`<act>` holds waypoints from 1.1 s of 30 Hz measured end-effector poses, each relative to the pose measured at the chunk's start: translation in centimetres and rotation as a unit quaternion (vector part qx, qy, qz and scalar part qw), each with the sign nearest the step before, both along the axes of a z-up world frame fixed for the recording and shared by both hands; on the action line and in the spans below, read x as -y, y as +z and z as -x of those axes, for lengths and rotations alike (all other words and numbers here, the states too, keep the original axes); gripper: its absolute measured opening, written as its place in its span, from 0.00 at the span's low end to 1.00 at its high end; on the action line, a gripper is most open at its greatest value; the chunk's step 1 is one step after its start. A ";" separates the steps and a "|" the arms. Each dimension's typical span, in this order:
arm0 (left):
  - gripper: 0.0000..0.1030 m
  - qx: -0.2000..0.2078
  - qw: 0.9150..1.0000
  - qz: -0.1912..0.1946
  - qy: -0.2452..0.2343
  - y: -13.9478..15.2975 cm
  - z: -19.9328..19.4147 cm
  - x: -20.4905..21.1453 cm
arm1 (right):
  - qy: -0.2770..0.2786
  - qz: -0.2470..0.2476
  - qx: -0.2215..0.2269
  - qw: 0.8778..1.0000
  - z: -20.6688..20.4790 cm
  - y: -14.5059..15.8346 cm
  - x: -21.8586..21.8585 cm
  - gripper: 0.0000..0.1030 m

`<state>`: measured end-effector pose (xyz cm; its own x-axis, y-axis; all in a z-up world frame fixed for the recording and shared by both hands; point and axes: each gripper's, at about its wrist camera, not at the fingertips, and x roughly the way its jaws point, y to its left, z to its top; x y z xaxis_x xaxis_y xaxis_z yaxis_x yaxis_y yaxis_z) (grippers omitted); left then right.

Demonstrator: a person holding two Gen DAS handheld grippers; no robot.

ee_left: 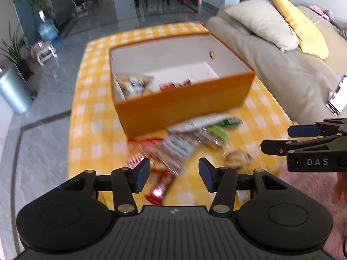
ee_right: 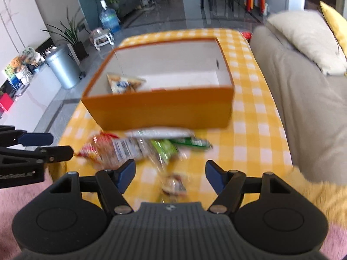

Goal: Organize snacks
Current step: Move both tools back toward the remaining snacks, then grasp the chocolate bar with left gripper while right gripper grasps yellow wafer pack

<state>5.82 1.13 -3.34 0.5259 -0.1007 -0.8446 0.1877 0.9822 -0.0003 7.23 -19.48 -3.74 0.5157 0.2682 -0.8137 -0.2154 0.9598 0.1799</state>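
- Left wrist view: the left gripper (ee_left: pixel 174 174) is seen with its fingers spread and nothing pinched between them; a blurred red wrapper (ee_left: pixel 159 189) lies just beyond and between the fingertips.
- The loose snack pile (ee_left: pixel 195 140) is spread on the yellow checked tablecloth (ee_left: pixel 93 117), ahead of the fingers and short of the orange box (ee_left: pixel 184 106).
- A few packets (ee_left: pixel 134 84) are already seen inside the box, well beyond the fingertips.
- Right wrist view: the right gripper (ee_right: pixel 170 175) is likewise held with fingers apart and empty; a small wrapped sweet (ee_right: pixel 174 185) lies between them on the cloth.
- The step in hand is judged to be a reach toward the pile for the next pick, with much of the sorting left.
- The next move is judged to call for each pair of fingers to be lowered astride one packet and closed; thin, overlapping wrappers may be dragged along or missed.
- Motion blur leaves the labels unreadable.
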 end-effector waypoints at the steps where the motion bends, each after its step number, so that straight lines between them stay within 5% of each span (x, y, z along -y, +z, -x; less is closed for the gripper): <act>1: 0.59 -0.007 1.000 0.004 -0.003 -0.2 0.3 0.1 | -0.005 0.001 -0.009 1.000 0.3 -0.5 0.4 0.67; 6: 0.59 -0.040 0.999 0.014 -0.006 -1.7 0.9 0.4 | -0.024 0.008 -0.054 0.998 1.5 -2.7 1.8 0.67; 16: 0.65 -0.079 0.996 -0.035 -0.015 -3.8 -1.5 -0.5 | -0.036 -0.025 -0.131 0.990 0.7 -5.7 0.6 0.68; 21: 0.65 -0.102 0.994 -0.042 -0.020 -5.3 -2.5 -0.8 | -0.075 -0.029 -0.189 0.979 0.0 -7.9 -0.3 0.78; 33: 0.65 -0.139 0.985 -0.095 -0.027 -9.2 -5.0 0.3 | -0.070 0.030 -0.199 0.977 -1.3 -11.2 -3.1 0.80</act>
